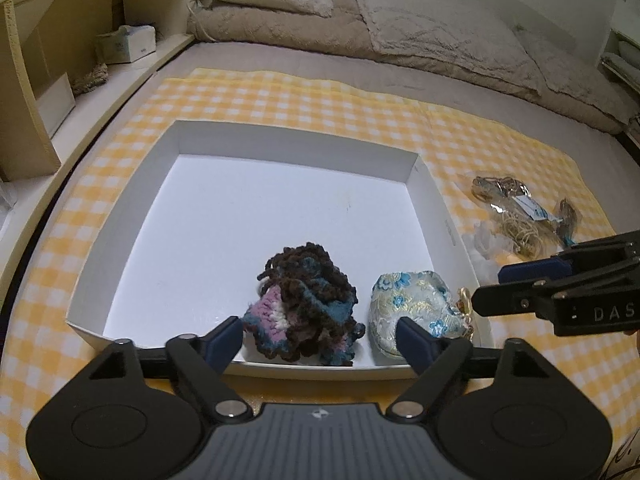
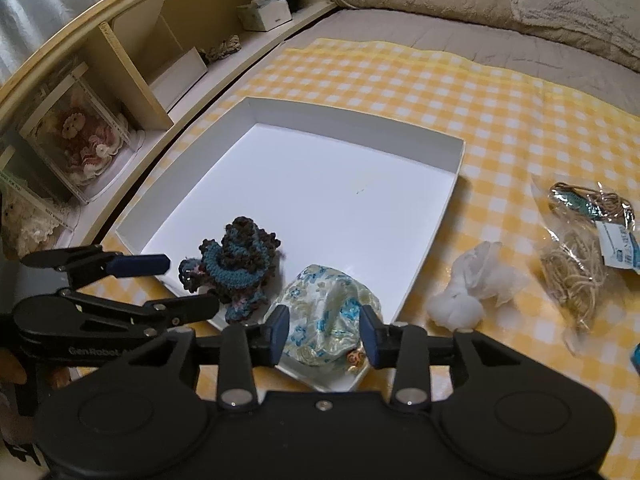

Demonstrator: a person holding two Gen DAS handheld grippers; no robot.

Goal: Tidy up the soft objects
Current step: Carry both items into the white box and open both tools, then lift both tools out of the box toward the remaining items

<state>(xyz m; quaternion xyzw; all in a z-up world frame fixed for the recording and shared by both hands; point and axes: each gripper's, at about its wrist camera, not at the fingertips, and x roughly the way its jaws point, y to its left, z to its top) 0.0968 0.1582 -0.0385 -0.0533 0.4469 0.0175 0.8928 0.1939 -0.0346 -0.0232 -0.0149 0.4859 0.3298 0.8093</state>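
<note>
A white shallow box (image 1: 280, 144) (image 2: 452, 168) lies on a yellow checked cloth. In it sit a brown, blue and pink crocheted piece (image 1: 308, 300) (image 2: 240, 264) and a floral brocade pouch (image 1: 412, 304) (image 2: 324, 316) near the front wall. My left gripper (image 1: 320, 340) is open above the box's front edge, its pads either side of the crocheted piece without touching. My right gripper (image 2: 324, 332) is open around the pouch, not gripping it; it shows from the side in the left wrist view (image 1: 492, 288). A white gauzy bundle (image 2: 472, 288) lies right of the box.
A clear bag of twine and cords (image 2: 588, 248) (image 1: 520, 216) lies on the cloth at the right. Beige bedding and pillows (image 1: 360, 20) fill the back. A wooden shelf (image 2: 132, 64) with a tissue box and boxed dolls runs along the left.
</note>
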